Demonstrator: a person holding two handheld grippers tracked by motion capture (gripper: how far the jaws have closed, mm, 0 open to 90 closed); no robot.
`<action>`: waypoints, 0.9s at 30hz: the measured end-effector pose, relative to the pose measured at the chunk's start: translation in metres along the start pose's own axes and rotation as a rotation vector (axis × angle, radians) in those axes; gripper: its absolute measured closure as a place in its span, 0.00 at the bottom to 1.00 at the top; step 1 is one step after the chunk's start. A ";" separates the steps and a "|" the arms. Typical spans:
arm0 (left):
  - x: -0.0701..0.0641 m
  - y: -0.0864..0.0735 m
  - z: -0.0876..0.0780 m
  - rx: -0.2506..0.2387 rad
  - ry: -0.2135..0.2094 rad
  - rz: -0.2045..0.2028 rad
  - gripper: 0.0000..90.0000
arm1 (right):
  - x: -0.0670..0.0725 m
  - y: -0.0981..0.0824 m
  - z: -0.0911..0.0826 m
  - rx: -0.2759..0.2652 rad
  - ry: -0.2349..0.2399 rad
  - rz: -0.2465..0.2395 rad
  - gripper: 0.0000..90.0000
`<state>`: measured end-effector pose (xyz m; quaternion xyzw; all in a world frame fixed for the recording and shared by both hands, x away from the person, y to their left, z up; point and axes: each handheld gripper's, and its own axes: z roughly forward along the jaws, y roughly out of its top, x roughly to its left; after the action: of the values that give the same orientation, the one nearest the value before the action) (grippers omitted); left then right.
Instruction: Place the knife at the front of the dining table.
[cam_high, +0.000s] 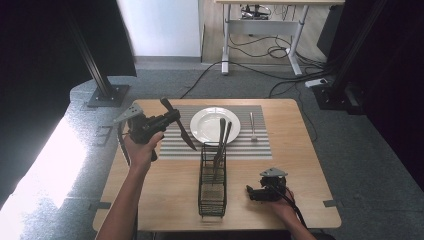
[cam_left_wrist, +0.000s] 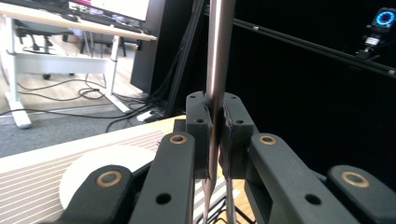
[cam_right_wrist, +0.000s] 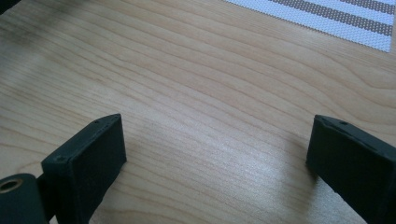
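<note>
the left gripper (cam_high: 172, 119) is raised over the left part of the striped placemat (cam_high: 260, 145), its jaws clamped tight on a dark-handled knife (cam_high: 178, 123) that slants down and to the right of it toward the white plate (cam_high: 204, 126). in the left gripper view the metal shaft of the knife (cam_left_wrist: 215, 70) stands up between the pressed pads (cam_left_wrist: 198, 135), with the plate (cam_left_wrist: 93, 163) below and to their left. a black wire caddy (cam_high: 212, 185) holding two utensils stands between the two grippers. the right gripper (cam_high: 255, 192) rests low on the wooden table (cam_high: 165, 195), to the right of the caddy, its jaws spread wide with nothing between them. a fork (cam_high: 252, 125) lies on the placemat beyond the right gripper.
</note>
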<state>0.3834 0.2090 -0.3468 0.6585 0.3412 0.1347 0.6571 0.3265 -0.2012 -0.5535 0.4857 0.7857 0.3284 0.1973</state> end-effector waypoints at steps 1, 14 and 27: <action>0.001 0.000 -0.001 0.002 0.007 -0.001 0.93 | 0.000 0.000 0.000 0.000 0.000 0.000 0.05; 0.010 -0.008 0.001 0.053 0.075 0.014 0.93 | 0.000 0.000 0.000 0.000 0.000 -0.001 0.05; 0.019 -0.017 0.006 0.113 0.139 0.017 0.93 | 0.000 0.000 0.000 0.001 0.002 -0.002 0.06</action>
<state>0.3960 0.2145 -0.3691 0.6864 0.3876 0.1661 0.5925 0.3264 -0.2012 -0.5533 0.4846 0.7867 0.3282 0.1963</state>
